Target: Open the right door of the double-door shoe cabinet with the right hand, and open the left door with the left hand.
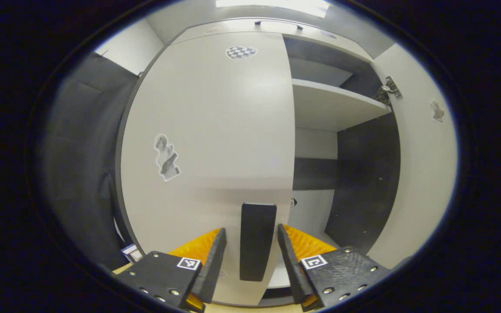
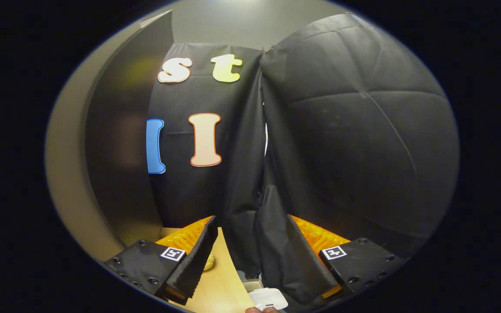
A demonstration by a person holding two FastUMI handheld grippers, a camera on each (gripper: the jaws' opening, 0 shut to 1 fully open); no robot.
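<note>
Left gripper view: the left gripper (image 1: 252, 250) straddles, spread, the left door's (image 1: 207, 130) handle (image 1: 257, 241) at lower centre. Rigid and hinged, that door should swing lightly. Right gripper (image 2: 248, 252) gapes empty.

Cabinet (image 1: 320, 43) interior: pale shelf (image 1: 333, 104) across the open right half, bare. Wooden floor (image 2: 220, 278) below the booth cloth, with a small white object (image 2: 269, 299) lying on it.

I can read no words, brands or numbers here. My left hand-held gripper (image 1: 251, 254) and my right hand-held gripper (image 2: 247, 254) each carry small square black-and-white marker tags, and the closed left door (image 1: 215, 143) bears a checkered sticker (image 1: 241, 52), none of them legible text.
</note>
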